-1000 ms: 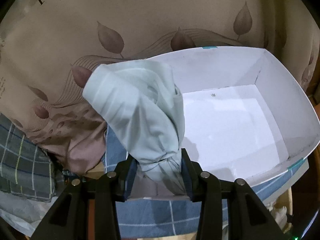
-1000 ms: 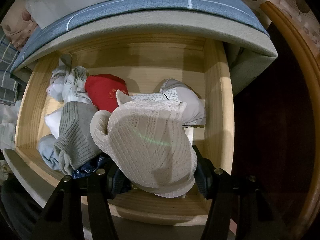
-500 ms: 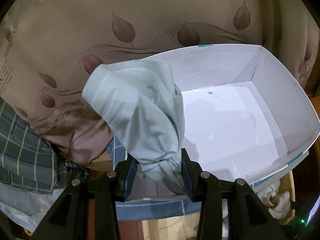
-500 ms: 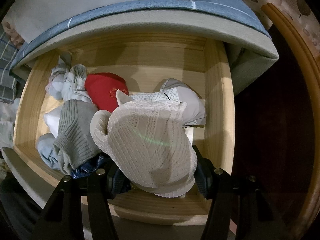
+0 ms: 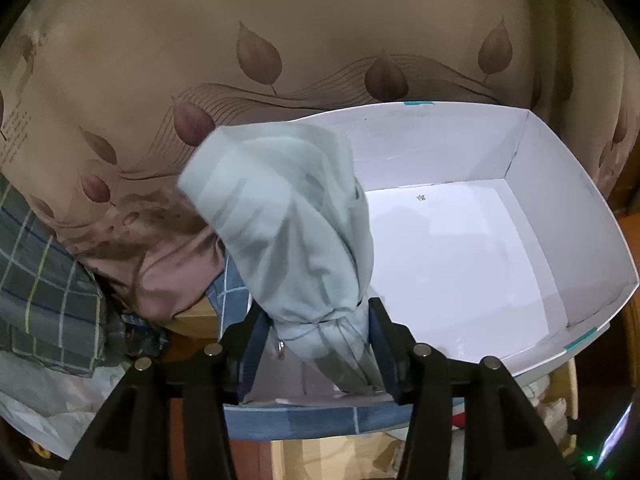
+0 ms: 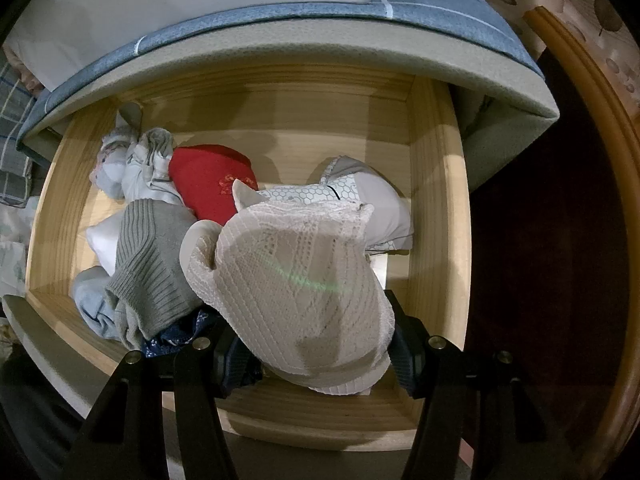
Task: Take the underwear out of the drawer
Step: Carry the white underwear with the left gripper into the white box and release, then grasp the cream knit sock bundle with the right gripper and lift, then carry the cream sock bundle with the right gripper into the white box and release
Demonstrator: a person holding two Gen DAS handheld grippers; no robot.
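Above the white cardboard box [image 5: 540, 184], left gripper [image 5: 316, 344] clamps pale green cotton underwear [image 5: 288, 220]. Right gripper [image 6: 320, 350] grips white lace underwear [image 6: 296, 280] over the open wooden drawer [image 6: 438, 220] of clothes.

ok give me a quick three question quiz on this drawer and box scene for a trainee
1. True or false: the white box already has clothes lying in it.
2. Multiple choice: what does the right gripper hold? A) a red garment B) a cream lace garment C) a grey ribbed garment
3. Fill in: the left gripper is shut on a pale ____ garment.

Key
1. False: the part of the box floor that shows is bare.
2. B. The red garment and the grey ribbed garment lie in the wooden drawer.
3. Green.
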